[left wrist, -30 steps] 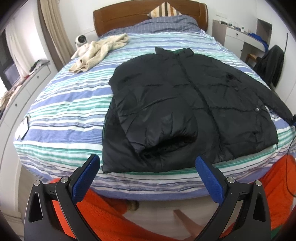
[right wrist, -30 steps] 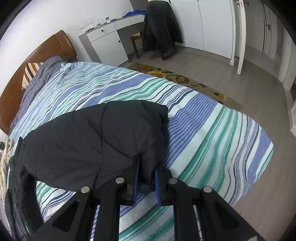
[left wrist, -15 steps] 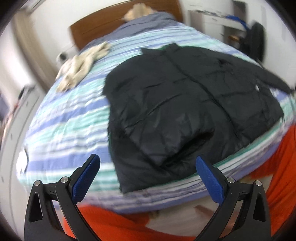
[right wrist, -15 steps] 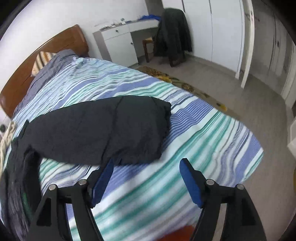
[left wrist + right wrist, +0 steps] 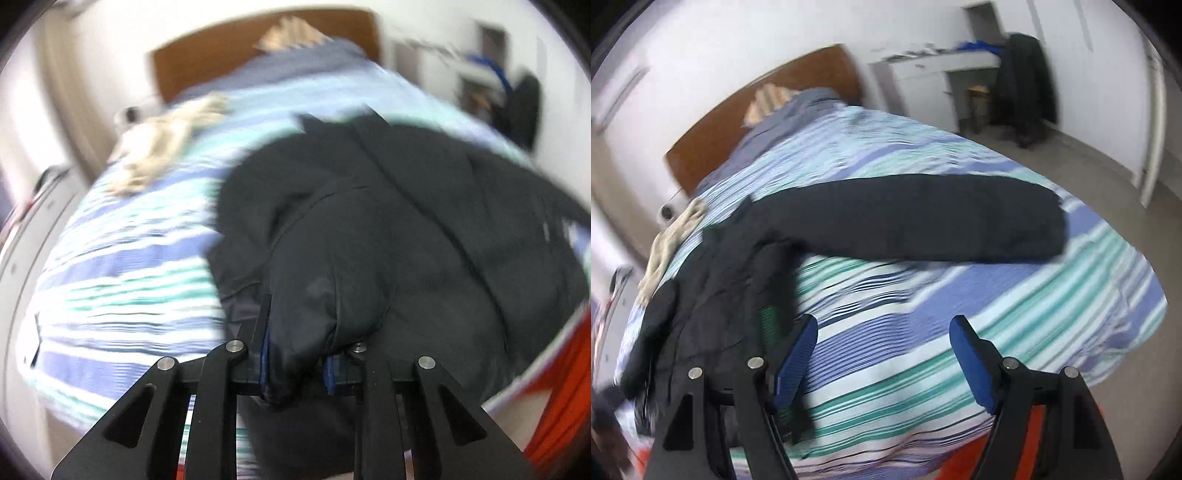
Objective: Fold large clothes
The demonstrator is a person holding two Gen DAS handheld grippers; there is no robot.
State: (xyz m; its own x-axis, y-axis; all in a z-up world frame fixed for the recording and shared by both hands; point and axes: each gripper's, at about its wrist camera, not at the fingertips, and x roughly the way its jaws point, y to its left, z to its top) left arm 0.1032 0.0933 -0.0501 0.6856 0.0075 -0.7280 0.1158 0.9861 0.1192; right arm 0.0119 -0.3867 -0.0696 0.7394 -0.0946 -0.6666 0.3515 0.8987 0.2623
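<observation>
Left tool [image 5: 299, 365]: my left tool is clamped on a bunched fold of the black jacket [image 5: 388, 236]; the fabric fills the gap between its blue pads and bulges out in front of them.

Right tool [image 5: 882, 362]: my right tool stands wide apart, with nothing between its blue pads; only the striped bedspread [image 5: 923, 325] shows in the gap.

Black jacket, from the left tool: it spreads away from my tool up the bed, collar towards the headboard [image 5: 229, 59], with one sleeve folded over the body. This view is blurred, so I cannot make out finer creases.

Black jacket, from the right tool: the body lies heaped just beside my left-hand pad, on the side away from the white desk [image 5: 934, 66]. The sleeve [image 5: 923, 221] lies stretched flat across the bedspread, beyond my tool and apart from it, with its cuff towards the desk side.

Cream garment [image 5: 162, 147]: crumpled on the bedspread between the jacket and the headboard, at the far edge from the desk.

Bed: the jacket rests wholly on it, at the end away from the headboard.
</observation>
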